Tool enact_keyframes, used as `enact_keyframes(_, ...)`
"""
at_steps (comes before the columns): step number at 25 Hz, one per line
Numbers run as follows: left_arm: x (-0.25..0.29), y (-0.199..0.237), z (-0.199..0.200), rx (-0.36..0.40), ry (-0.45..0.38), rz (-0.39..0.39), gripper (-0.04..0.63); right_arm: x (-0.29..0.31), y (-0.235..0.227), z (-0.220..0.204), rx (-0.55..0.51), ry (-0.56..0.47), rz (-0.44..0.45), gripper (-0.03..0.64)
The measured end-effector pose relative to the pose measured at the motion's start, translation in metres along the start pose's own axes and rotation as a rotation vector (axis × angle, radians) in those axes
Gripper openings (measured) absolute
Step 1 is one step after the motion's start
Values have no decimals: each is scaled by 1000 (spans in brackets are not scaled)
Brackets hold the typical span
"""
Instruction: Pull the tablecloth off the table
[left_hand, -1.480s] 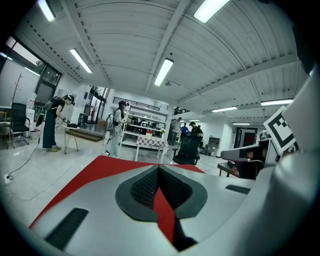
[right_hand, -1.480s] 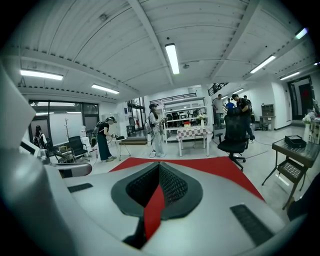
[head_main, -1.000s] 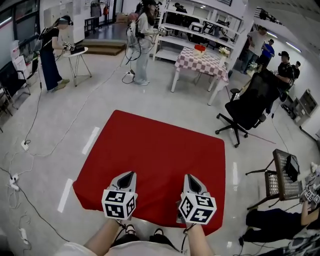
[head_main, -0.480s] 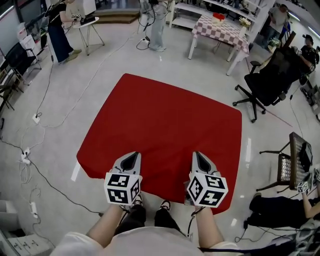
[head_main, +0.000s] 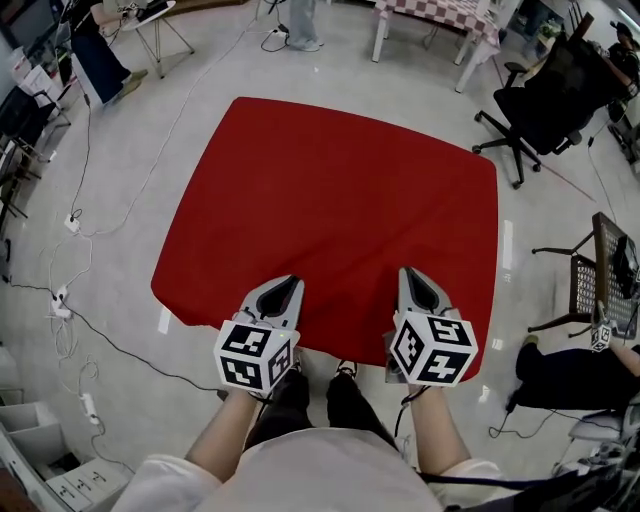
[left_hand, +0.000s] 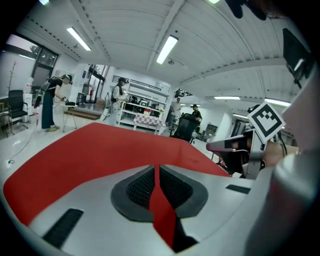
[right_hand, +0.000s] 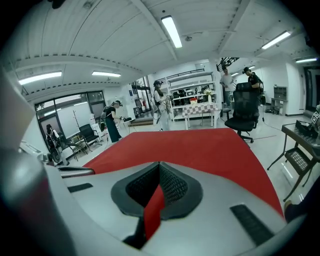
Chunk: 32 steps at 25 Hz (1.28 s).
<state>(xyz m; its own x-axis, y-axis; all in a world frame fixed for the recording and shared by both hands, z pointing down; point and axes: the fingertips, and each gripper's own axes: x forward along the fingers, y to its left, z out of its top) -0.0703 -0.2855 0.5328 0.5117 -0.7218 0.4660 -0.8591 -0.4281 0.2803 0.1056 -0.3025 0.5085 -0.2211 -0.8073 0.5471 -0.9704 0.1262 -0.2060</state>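
Left gripper (head_main: 284, 290) and right gripper (head_main: 416, 286) each clamp the red tablecloth (head_main: 335, 195) at its near edge; the cloth lies spread flat ahead, open floor (head_main: 125, 215) along its left edge, an office chair (head_main: 548, 100) near its far-right corner

A pale grey, glossy floor (head_main: 120, 300) spreads through a large open hall. It is marked with short white tape strips (head_main: 507, 245) and crossed by thin black cables (head_main: 120, 345) that run to white power strips (head_main: 88, 405). A black office chair (head_main: 545, 100) stands on castors at the far right, near a table with a checked cloth (right_hand: 200, 108). A small round white table (head_main: 150, 18) stands far left. A dark metal stand with a mesh top (head_main: 585, 290) sits at the right edge. The white ribbed ceiling (right_hand: 100, 40) carries long tube lights (right_hand: 171, 31). Open white shelving (right_hand: 192, 85) lines the back wall, and dark-framed windows (right_hand: 70, 112) fill the left side. A few people (right_hand: 159, 107) stand about.
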Motion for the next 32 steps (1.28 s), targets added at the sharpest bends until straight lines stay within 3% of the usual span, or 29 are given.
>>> enact_keyframes(1,3,-3,-3,-1,19,-23,27,0,-1,0,0,0,-1,25)
enact_keyframes(3,6,-4,-9,5,57,-47,116,-2,-2,-2,3,2,-2,25)
enact_keyframes(9,13,-13,-31,76,157,-109,178,-5,-6,-16,22,24,-11,25)
enact_keyframes(16,26,-29,-58,298,263,-189,282,-9,-11,-31,37,49,-22,25)
enact_keyframes(25,41,-28,-81,463,433,-227,296,-16,-25,-47,74,71,-58,25)
enact_keyframes(32,52,-21,-93,452,520,-227,230,-18,-35,-58,104,81,-77,25)
